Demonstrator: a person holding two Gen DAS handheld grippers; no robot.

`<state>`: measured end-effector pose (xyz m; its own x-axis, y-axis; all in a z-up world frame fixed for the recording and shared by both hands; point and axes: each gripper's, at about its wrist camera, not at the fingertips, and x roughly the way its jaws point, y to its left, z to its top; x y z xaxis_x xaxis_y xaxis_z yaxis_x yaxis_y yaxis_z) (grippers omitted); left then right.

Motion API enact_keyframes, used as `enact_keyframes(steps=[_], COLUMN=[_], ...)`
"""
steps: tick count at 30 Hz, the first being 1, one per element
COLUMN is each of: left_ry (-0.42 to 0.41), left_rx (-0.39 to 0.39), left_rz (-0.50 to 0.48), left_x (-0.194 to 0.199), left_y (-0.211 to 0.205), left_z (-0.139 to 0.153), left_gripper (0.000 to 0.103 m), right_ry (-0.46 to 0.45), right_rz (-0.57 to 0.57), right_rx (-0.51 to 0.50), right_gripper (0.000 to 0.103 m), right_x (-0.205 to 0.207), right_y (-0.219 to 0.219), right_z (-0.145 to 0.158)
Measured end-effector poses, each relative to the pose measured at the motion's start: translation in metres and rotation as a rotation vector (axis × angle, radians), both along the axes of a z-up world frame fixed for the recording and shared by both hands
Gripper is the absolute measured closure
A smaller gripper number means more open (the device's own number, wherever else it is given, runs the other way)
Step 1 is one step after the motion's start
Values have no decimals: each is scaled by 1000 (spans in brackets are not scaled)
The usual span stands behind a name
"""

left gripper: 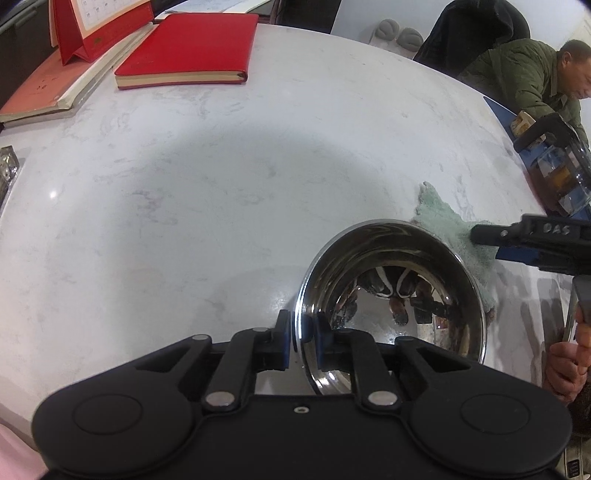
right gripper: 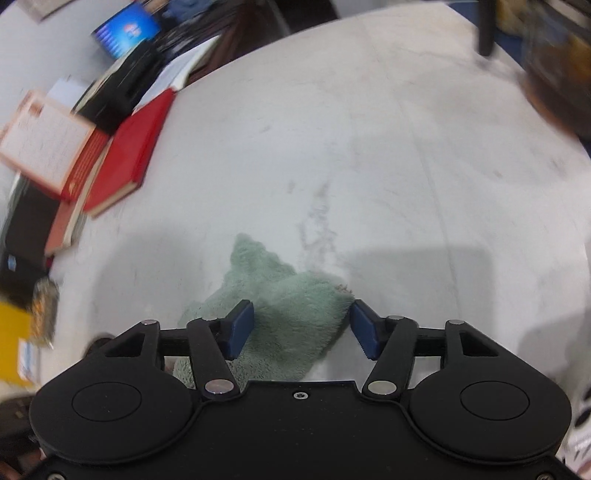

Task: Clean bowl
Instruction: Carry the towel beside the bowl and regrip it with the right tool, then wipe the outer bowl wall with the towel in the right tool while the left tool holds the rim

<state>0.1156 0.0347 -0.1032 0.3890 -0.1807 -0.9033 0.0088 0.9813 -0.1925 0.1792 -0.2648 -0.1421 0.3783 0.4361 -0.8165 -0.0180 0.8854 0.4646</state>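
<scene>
A shiny steel bowl point(left gripper: 391, 295) stands on the white marble table point(left gripper: 184, 184), close in front of my left gripper point(left gripper: 303, 332). That gripper is shut on the bowl's near-left rim, one pad outside the wall and one inside. A pale green cloth point(left gripper: 450, 229) lies flat just behind and right of the bowl, partly under its edge. In the right wrist view the cloth point(right gripper: 291, 314) lies between the blue pads of my right gripper point(right gripper: 303, 330), which stands open around it; the cloth is not bunched or lifted. The right gripper's finger point(left gripper: 491, 234) rests on the cloth.
A red notebook point(left gripper: 184, 44) and a desk calendar point(left gripper: 92, 26) on stacked books sit at the far left. A glass jug point(left gripper: 557, 173) with a black handle stands at the right edge. A person in a green jacket point(left gripper: 524, 74) sits beyond the table.
</scene>
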Motion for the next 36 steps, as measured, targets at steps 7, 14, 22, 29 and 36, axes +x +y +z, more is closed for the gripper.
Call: enact_keyframes(steps=[7,14,22,29,36], left_ry=[1,0,1,-1,4], left_rx=[-11,-22,-30,-25,-16], left_rz=[4,2,9,2,-3], left_x=[1,2,4,4,7], left_y=[2,4,4,2,0], left_z=[-1,-2,-4,-4,-6], left_gripper=[90,90,87,87,86], right_ry=[42,-79,-142,-110,-85], right_rz=[-91,-88,40,85,125], right_rx=[348,479,403,381,352], right_gripper=[93,93,93,92,81], right_x=[3,10,1,-26,-26], right_y=[-13,-11,16,18,28], right_z=[-5,43,68,61,44])
